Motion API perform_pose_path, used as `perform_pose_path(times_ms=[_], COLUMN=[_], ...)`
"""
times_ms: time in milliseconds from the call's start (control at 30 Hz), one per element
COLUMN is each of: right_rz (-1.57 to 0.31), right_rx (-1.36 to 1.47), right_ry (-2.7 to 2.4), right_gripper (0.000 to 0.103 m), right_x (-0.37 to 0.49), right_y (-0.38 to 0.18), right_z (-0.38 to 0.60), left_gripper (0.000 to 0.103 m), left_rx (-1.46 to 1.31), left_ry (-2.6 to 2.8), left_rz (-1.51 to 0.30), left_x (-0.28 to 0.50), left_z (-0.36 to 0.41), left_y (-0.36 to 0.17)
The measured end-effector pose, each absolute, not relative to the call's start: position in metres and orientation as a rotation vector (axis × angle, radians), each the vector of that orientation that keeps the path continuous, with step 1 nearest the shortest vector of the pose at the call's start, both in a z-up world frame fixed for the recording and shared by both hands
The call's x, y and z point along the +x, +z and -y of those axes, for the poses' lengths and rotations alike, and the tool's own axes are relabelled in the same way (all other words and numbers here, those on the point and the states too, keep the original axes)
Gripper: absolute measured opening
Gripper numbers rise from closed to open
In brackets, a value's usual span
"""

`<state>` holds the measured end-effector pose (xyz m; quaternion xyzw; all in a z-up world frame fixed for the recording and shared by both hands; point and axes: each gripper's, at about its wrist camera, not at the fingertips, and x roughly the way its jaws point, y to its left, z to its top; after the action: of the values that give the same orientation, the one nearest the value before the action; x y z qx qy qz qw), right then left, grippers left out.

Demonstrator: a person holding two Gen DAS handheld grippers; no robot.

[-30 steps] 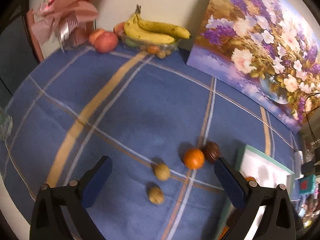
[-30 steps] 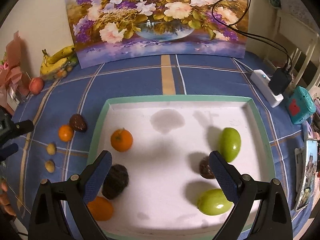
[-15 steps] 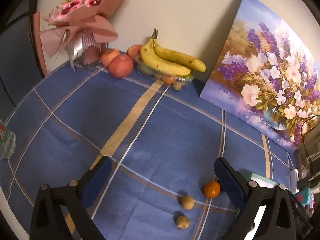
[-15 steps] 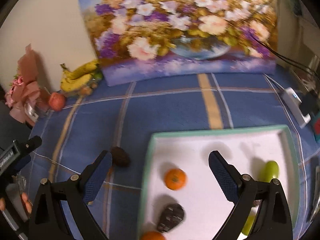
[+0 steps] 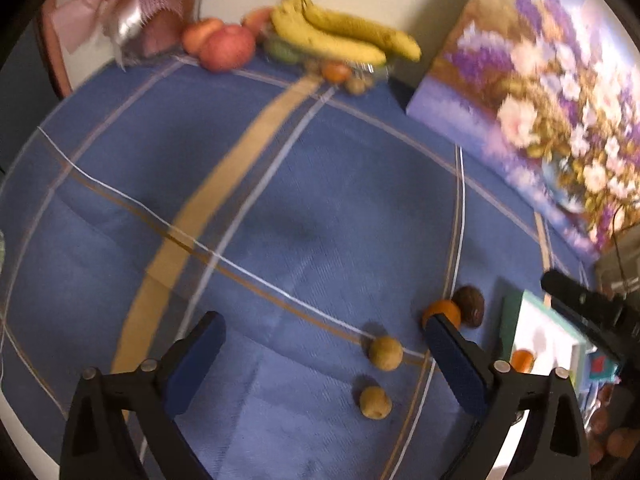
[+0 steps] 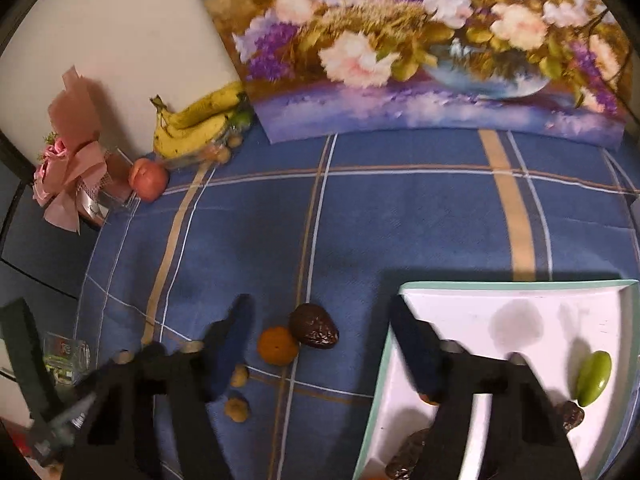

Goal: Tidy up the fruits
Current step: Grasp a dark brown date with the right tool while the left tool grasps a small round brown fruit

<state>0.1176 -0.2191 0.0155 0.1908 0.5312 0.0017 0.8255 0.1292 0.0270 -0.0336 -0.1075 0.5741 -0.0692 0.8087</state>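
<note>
We see the orange (image 6: 277, 345) and dark fruit (image 6: 313, 330) touching on the blue cloth (image 6: 400, 220), left of the tray (image 6: 500, 286), two small tan fruits (image 5: 385, 353) near them. Our right gripper (image 6: 320, 344) has just been closing, jaws apart above orange and dark fruit, pressing nothing. Left gripper (image 5: 322, 354) wide, just narrowing slightly, nothing held. Green fruit (image 6: 593, 378) lies in tray. Bananas (image 5: 340, 36) by painting (image 6: 420, 48).

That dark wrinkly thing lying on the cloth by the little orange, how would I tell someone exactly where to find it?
Start at the white tray with the mint-green rim on the blue checked tablecloth. Just left of it lie four loose fruits. The dark brown wrinkled fruit is nearest the tray, touching the small orange; the two small tan fruits lie further off.
</note>
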Motion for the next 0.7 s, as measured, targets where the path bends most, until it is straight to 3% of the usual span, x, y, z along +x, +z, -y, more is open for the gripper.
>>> perform_pose_path(times_ms=[100,267,467,567,700], right_rz=[-1.180,-1.262,-1.321,-1.336,-1.314], right_rx=[0.412,0.408,0.413,0.416,0.451], right_ry=[0.014,0.023,0.010,0.001,0.003], right_gripper=[0.065,0.063,0.060,0.058,0.051], right_x=[0.126,0.135,0.140,0.141,0.142], right_y=[0.004,-0.021,-0.050,-0.061,-0.059], right_z=[0.217,0.208,0.197,0.194,0.193], left_gripper=[0.089,0.088,0.077,0.064,0.038], left_rx=[-0.243,-0.253,-0.237,-0.250,-0.271], left_ry=[-0.176,-0.200,-0.237,-0.261,-0.300], left_rz=[-1.282,-1.318,-1.347,-1.361,-1.381], left_x=[0.129,0.127,0.128,0.130,0.133], left_z=[-0.020,-0.011,0.000,0.006,0.014], left_y=[-0.048,-0.060,-0.067,-0.072,-0.077])
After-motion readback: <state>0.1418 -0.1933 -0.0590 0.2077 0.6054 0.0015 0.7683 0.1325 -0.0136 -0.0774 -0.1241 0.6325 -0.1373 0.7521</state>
